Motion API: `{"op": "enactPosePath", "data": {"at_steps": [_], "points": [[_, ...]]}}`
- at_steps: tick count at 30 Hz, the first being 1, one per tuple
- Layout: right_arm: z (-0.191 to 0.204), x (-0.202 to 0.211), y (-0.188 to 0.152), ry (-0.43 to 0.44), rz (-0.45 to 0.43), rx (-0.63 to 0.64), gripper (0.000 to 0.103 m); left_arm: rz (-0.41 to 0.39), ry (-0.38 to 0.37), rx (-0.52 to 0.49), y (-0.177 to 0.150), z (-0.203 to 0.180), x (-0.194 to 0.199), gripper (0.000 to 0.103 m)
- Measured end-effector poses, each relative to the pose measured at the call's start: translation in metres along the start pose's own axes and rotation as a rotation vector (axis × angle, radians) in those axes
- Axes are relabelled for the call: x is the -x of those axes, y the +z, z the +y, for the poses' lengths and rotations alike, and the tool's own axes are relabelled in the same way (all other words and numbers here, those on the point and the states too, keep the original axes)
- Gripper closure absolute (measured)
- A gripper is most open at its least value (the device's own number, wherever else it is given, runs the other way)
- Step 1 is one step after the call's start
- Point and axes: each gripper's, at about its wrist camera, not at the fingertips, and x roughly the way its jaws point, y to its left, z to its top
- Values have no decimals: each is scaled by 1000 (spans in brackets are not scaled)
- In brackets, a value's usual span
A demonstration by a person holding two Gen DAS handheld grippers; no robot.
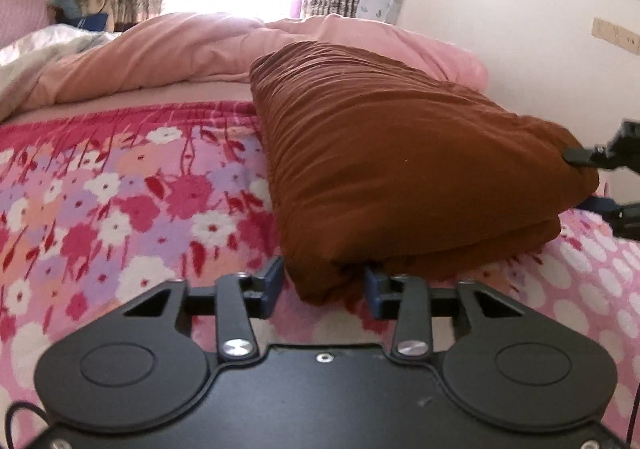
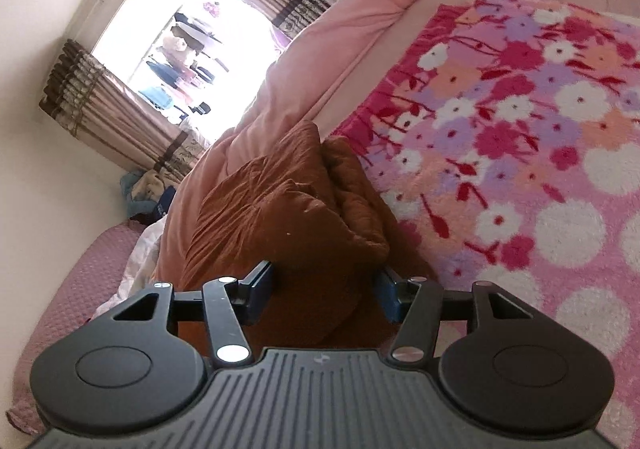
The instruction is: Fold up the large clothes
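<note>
Wide-spread, the left gripper [image 1: 322, 285] straddles the near corner of the folded brown garment [image 1: 400, 153] without clamping it. That bundle lies on the floral blanket [image 1: 120, 189], long axis running from lower right toward upper centre. Its right corner sits between the right gripper [image 2: 326, 285] fingers, apparently pinched.

My left matte-black plastic claw [image 1: 323, 283] has blue finger pads [image 1: 273, 281], silver screws; my right claw [image 2: 326, 289] adds a ribbed body.
</note>
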Motion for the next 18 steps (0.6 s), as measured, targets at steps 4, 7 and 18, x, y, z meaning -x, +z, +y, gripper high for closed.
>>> {"op": "enactPosePath", "data": {"at_steps": [4, 7, 18], "points": [[4, -2, -1, -1, -27, -1, 74, -50, 8, 80, 7, 12, 8, 83], [12, 11, 5, 78, -99, 15, 81, -88, -6, 169, 11, 27, 20, 84], [-43, -28, -19, 56, -29, -67, 81, 22, 6, 189, -8, 39, -17, 69]]}}
